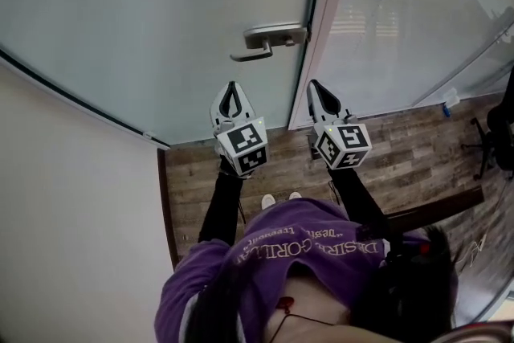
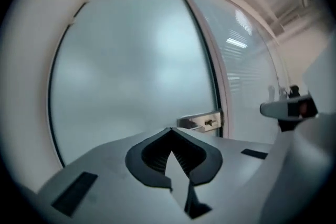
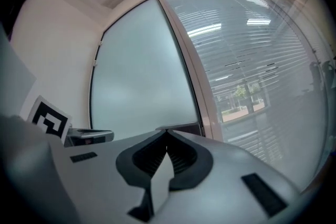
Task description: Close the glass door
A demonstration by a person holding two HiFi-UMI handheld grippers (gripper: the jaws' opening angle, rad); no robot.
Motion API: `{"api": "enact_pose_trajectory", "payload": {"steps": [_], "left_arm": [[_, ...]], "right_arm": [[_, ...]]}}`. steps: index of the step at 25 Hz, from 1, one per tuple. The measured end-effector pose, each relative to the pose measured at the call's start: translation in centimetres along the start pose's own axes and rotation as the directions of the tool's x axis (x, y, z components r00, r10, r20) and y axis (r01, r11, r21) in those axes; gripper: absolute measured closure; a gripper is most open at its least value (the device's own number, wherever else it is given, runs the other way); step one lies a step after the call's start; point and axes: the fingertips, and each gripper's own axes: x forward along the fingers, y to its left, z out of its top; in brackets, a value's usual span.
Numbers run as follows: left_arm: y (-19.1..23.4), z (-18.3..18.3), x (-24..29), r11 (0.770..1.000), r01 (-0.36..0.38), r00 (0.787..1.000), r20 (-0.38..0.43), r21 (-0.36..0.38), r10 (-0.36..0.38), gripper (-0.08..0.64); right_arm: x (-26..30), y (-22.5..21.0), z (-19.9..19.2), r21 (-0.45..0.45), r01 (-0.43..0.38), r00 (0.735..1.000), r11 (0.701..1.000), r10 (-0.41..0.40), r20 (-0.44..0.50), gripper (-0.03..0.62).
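Purple sweatshirt [image 1: 305, 253] fills the foreground of the head view as a person stands facing a frosted pale-green glass door [image 1: 161, 20], arms in black sleeves stretched toward it over a brown wood-plank floor [image 1: 418, 149]. The 2 claws point roughly level at the panel. The left gripper [image 1: 231, 88] sits below the silver metal lever handle [image 1: 269, 40], and the right gripper [image 1: 315, 86] sits before the white door frame [image 1: 341, 12]. Each gripper's own view shows its jaws pressed tip to tip with nothing between them, and neither appears to touch the glass or the handle.

The door stands upright, its long axis vertical and its face square to the person. Its handle edge lies against the frame, beside a clear glass wall with slatted blinds [image 1: 418, 12]. No gap shows along that edge, so the door looks closed or very nearly so. The lever runs horizontally across the panel, its free end pointing away from the frame. Empty, shut claws held just short of the panel suggest the closing push is finished rather than about to begin.
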Motion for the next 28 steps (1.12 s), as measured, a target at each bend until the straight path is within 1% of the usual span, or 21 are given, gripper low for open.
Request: {"api": "enact_pose_trajectory", "payload": {"steps": [1,2,3,4,5,6,7,8,10,13,17,21,28], "left_arm": [[0.7,-0.4,-0.9,0.995,-0.013,1.0,0.018,-0.103,0.014,0.56],[1.2,-1.0,-1.5,0.978,-0.009,1.0,0.025,-0.207,0.014,0.56],[1.4,-1.7,-1.9,0.952,0.005,1.0,0.028,-0.305,0.004,0.56],[1.6,-2.3,-2.1,0.922,0.021,1.0,0.03,-0.387,-0.01,0.56],[1.7,-2.8,-2.3,0.896,0.034,0.999,0.032,-0.443,-0.022,0.56],[1.8,-3.2,-2.5,0.881,0.04,0.999,0.033,-0.471,-0.028,0.56],[1.9,-3.5,-2.6,0.878,0.039,0.999,0.03,-0.477,-0.028,0.56],[2.0,-3.7,-2.7,0.883,0.034,0.999,0.023,-0.468,-0.026,0.56],[2.0,-3.7,-2.7,0.901,0.026,1.0,0.01,-0.433,-0.024,0.56],[1.3,-3.3,-2.7,0.925,0.042,0.999,0.013,-0.378,-0.04,0.56],[0.3,-3.0,-2.3,0.945,0.064,0.998,0.02,-0.321,-0.061,0.56],[0.0,-2.6,-2.1,0.953,0.067,0.998,0.035,-0.296,-0.059,0.56],[0.1,-2.7,-1.7,0.953,0.062,0.998,0.024,-0.296,-0.057,0.56]], "right_arm": [[0.1,0.2,-0.2,0.006,-0.006,1.0,1.0,0.006,-0.003,0.594],[0.3,0.2,-0.4,0.012,-0.009,1.0,1.0,0.009,-0.007,0.594],[0.4,0.2,-0.5,0.017,-0.011,1.0,1.0,0.011,-0.01,0.594],[0.5,0.2,-0.7,0.02,-0.013,1.0,1.0,0.013,-0.013,0.594],[0.6,0.2,-0.8,0.023,-0.015,1.0,1.0,0.016,-0.016,0.594],[0.6,0.3,-0.8,0.024,-0.017,1.0,1.0,0.017,-0.018,0.594],[0.5,0.4,-0.8,0.023,-0.018,1.0,1.0,0.018,-0.021,0.594],[0.4,0.5,-0.8,0.022,-0.019,1.0,1.0,0.019,-0.023,0.594],[0.3,0.7,-0.8,0.018,-0.023,0.999,1.0,0.023,-0.027,0.594],[0.2,1.0,-0.8,0.012,-0.03,0.999,0.999,0.03,-0.036,0.594],[0.5,1.0,-0.9,-0.003,-0.029,0.999,1.0,0.029,-0.043,0.594],[0.7,0.8,-0.9,-0.008,-0.033,0.999,0.999,0.033,-0.043,0.594],[0.8,0.6,-0.8,-0.009,-0.027,0.999,1.0,0.026,-0.048,0.594]]}}
